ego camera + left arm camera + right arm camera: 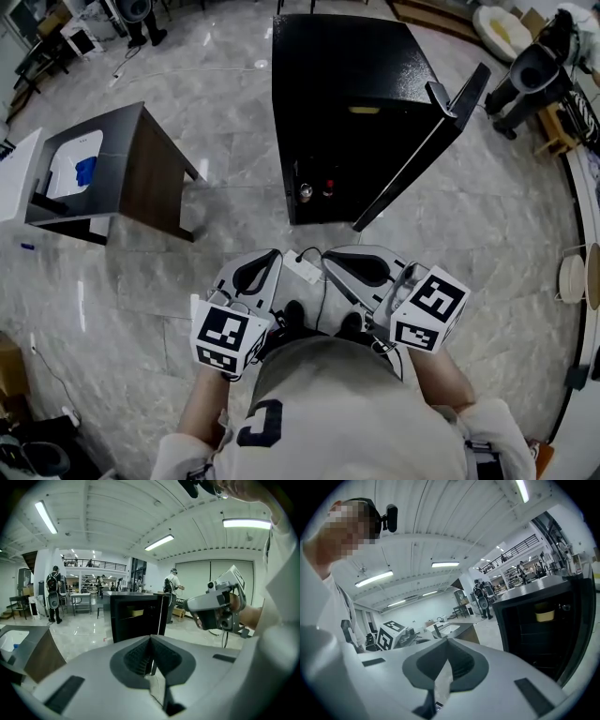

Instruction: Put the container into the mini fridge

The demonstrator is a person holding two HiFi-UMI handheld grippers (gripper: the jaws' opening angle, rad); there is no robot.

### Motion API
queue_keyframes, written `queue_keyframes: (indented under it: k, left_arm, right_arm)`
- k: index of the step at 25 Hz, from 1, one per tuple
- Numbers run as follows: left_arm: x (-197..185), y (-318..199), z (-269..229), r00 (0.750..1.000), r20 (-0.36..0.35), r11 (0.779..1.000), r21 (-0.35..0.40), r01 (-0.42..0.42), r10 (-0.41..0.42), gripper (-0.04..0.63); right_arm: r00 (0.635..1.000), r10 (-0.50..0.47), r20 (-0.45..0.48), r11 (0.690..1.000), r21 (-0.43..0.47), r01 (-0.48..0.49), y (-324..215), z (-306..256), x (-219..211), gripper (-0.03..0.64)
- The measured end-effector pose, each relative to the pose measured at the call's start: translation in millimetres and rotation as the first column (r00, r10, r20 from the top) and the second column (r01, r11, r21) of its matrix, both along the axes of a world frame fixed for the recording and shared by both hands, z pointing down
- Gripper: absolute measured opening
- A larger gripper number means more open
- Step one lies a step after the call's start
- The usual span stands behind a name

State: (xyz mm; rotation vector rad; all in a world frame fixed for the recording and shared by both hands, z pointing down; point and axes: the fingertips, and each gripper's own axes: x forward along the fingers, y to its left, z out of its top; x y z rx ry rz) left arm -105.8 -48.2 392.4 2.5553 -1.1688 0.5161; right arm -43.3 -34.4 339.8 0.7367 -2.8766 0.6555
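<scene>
Head view: shut, empty left gripper (272, 255) and right gripper (330, 257) face an open black mini fridge (347, 84) farther off; left gripper view: small pale-yellow container (133, 612) sits on its upper shelf; right gripper view: that container (544, 616) is probably light, stiff and smooth, so pinch its side walls.

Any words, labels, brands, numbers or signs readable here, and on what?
No word, brand or number reads clearly.
Shirt: one dark letter-like mark, too distorted to read.
Cubes on left tool and right tool: black-and-white square markers, no text.
Mini fridge: no label visible.
</scene>
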Motion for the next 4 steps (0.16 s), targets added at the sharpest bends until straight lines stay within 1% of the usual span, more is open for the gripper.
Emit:
queue_keyframes:
  k: [4]
  left_arm:
    - [-3.2,-4.9,1.5,1.0,-0.004,1.0,-0.001,-0.007,0.007,0.057]
  right_arm:
    - [1.0,0.012,-0.003,1.0,-0.003,-0.012,-5.5,2.1,-1.5,0.029]
